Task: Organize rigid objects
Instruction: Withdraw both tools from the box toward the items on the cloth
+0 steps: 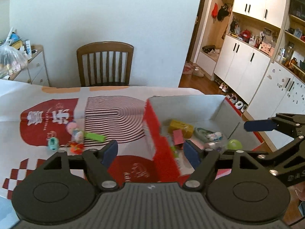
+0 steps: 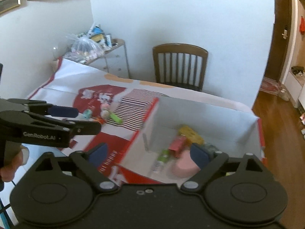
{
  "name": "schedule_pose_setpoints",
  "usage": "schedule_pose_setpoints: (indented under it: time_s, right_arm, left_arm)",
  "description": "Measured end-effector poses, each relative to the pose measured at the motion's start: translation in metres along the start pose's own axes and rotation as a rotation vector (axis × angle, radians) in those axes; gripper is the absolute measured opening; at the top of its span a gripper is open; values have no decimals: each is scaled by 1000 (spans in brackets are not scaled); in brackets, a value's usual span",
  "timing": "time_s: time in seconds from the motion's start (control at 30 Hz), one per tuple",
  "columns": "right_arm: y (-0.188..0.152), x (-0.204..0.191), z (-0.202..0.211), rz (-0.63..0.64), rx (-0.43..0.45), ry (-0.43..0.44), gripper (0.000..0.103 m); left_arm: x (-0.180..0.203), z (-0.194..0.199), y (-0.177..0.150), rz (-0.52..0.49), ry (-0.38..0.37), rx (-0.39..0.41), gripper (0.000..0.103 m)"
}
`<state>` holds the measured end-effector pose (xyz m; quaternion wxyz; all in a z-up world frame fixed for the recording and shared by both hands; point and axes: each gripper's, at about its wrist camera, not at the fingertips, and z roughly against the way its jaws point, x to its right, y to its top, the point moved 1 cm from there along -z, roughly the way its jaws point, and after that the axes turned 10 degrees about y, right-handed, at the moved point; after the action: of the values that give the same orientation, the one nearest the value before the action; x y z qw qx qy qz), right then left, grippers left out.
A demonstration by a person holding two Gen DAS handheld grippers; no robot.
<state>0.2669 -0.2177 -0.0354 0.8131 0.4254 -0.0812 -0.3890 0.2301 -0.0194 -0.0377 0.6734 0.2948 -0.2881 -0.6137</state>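
A cardboard box (image 1: 190, 97), red outside and white inside, stands on the table's right part. In it lie a yellow block (image 1: 181, 128), a red card (image 1: 178, 139), a green ball (image 1: 234, 144), a pink round piece (image 2: 184, 166) and a green-white tube (image 2: 162, 159). To the left of the box, on the cloth, lie a green bar (image 1: 94, 136), a teal toy (image 1: 52, 143) and a pink-white figure (image 1: 73, 128). My left gripper (image 1: 150, 151) hangs open above the box's red left wall, nothing between its fingers. My right gripper (image 2: 149, 153) is open above the box's near wall, also holding nothing.
A red-and-white printed cloth (image 1: 38, 95) covers the table. A wooden chair (image 1: 104, 64) stands behind it by the wall. A small drawer unit with a plastic bag (image 1: 11, 57) is at the back left. White cupboards (image 1: 247, 61) and wooden floor lie beyond the table's right edge.
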Motion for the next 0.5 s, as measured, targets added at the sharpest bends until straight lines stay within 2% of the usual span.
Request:
schedule_pose_setpoints:
  time_s: [0.3, 0.4, 0.5]
  right_arm:
    - [15, -63, -39, 44, 24, 30, 103]
    - [20, -79, -56, 41, 23, 33, 103]
    - [23, -90, -71, 25, 18, 27, 103]
  left_arm:
    - [-78, 3, -9, 23, 1, 2, 83]
    - [-105, -1, -11, 45, 1, -1, 92]
    - [-130, -8, -14, 78, -14, -4, 95]
